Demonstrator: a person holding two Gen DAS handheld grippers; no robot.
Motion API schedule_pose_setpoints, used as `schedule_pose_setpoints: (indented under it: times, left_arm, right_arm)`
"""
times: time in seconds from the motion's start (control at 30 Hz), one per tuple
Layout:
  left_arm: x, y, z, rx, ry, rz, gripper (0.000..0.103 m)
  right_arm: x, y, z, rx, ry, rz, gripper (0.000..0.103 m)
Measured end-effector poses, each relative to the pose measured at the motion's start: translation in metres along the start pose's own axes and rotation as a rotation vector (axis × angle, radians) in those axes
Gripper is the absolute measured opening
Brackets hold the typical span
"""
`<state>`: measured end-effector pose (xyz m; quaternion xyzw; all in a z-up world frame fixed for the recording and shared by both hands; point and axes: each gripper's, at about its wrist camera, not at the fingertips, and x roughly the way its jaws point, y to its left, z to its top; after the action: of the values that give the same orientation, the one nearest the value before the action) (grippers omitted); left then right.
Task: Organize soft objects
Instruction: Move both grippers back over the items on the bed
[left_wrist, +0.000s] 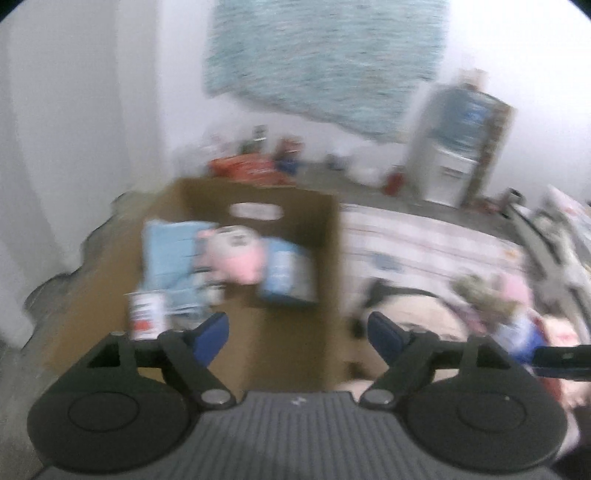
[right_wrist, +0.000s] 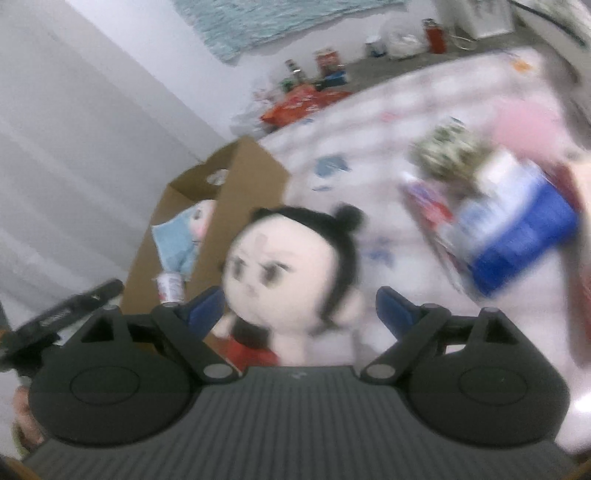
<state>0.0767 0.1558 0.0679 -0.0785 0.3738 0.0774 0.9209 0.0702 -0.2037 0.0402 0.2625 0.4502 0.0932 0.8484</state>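
A cardboard box stands open beside the bed; it shows in the right wrist view too. Inside lie a pink plush, light-blue cloth and a blue-white pack. My left gripper is open and empty above the box's near edge. A black-haired doll with a red outfit sits on the bed between the open fingers of my right gripper. The doll's head also shows in the left wrist view. Both views are blurred.
A pile of soft things lies on the patterned bed cover: a blue-white pack, a camouflage-print item, a pink item. A small white can stands in the box. Clutter lines the floor by the far wall.
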Motion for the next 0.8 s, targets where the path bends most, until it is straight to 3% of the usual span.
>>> schedule_pose_setpoints:
  times: [0.23, 0.47, 0.6, 0.8]
  left_arm:
    - [-0.015, -0.098, -0.028, 0.180, -0.020, -0.185, 0.094]
    - [-0.005, -0.183, -0.065, 0.343, -0.001, -0.314, 0.094]
    - [0.005, -0.223, -0.085, 0.429, -0.003, -0.363, 0.094]
    - [0.036, -0.265, -0.106, 0.552, 0.001, -0.338, 0.094]
  right_arm:
    - [-0.054, -0.061, -0.040, 0.054, -0.100, -0.106, 0.092]
    - [-0.096, -0.107, -0.054, 0.046, -0.185, -0.221, 0.094]
    - [-0.101, -0.124, -0.041, 0.028, -0.184, -0.207, 0.094]
    - [-0.082, -0.123, 0.009, -0.053, -0.164, -0.147, 0.094]
